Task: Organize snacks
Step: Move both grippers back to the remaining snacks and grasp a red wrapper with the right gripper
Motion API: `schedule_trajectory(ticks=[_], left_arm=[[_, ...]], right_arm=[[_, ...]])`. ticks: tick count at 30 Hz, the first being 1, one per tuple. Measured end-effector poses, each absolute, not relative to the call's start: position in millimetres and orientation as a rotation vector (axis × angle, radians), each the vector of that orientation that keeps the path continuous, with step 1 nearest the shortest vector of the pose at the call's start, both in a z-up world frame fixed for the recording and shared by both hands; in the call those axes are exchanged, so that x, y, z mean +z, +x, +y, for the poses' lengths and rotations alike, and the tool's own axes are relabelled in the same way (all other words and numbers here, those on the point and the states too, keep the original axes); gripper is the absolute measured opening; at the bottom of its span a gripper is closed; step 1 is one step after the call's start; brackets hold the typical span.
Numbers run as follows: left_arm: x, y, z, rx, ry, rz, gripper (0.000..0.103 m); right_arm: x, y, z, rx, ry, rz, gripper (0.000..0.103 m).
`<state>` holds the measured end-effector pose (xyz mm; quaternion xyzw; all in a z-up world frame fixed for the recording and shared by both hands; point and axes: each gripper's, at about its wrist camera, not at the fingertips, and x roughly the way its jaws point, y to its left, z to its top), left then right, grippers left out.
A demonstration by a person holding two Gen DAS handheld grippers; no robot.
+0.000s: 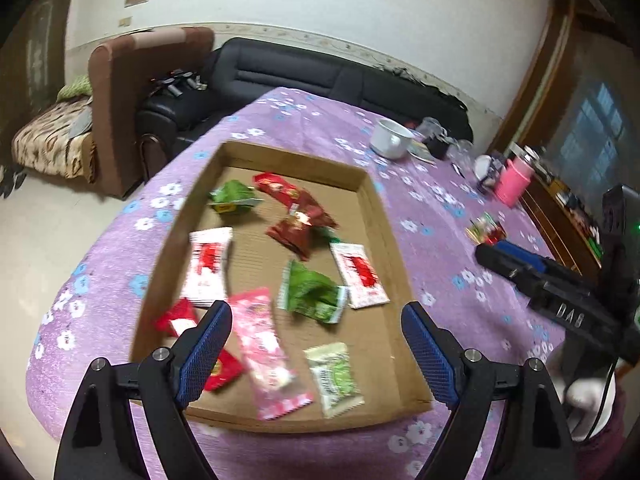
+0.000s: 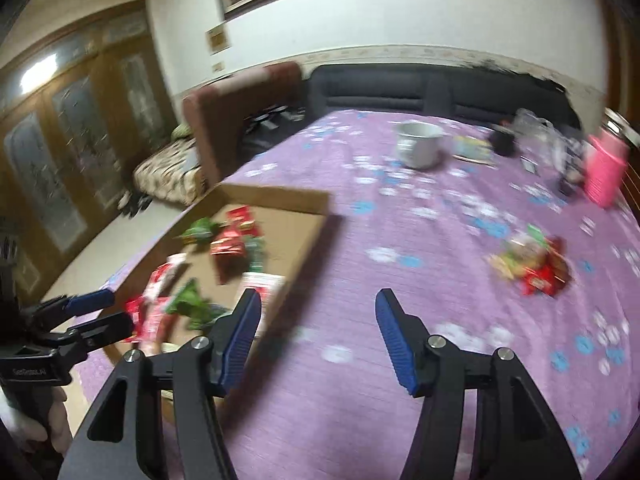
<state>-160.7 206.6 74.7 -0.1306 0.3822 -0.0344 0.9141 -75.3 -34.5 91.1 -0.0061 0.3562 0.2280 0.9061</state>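
A shallow cardboard tray [image 1: 390,236] lies on the purple flowered tablecloth and holds several snack packets: green [image 1: 314,290], dark red [image 1: 294,232], white-and-red [image 1: 208,266], pink [image 1: 266,354]. My left gripper [image 1: 316,344] is open and empty above the tray's near end. A small pile of loose snacks [image 2: 530,264] lies on the cloth to the right of the tray; it also shows in the left wrist view [image 1: 486,230]. My right gripper [image 2: 318,332] is open and empty over bare cloth, between the tray [image 2: 308,236] and the pile.
At the table's far side stand a white mug [image 1: 390,138], a pink cup [image 1: 514,180], clear glass items [image 2: 532,126] and small clutter. A dark sofa [image 1: 320,72] and a brown armchair [image 1: 132,92] lie beyond the table.
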Motion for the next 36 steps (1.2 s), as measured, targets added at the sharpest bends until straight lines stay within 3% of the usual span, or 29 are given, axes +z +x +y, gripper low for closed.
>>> schedule_trajectory(ticks=[12,18,26,36], left_arm=[[95.3,-136.3,111.6,-0.233,-0.11,0.801,0.089],[93.7,-117.2,49.1,-0.353,-0.066,0.818,0.089],[52.7,-84.2,-19.0,-0.408,0.015,0.914,0.089],[16.1,-69.2,-15.7,-0.364,-0.037,0.995,0.089]], right_arm=[[129.8,-79.6,-190.2,0.203,0.129,0.622,0.059],[150.8,-88.4,-238.4,0.114,0.133,0.553,0.067],[107.5,-50.1,-256.7,0.13,0.158,0.69,0.067],[53.6,73.9,-241.5,0.168,0.292,0.834,0.067]])
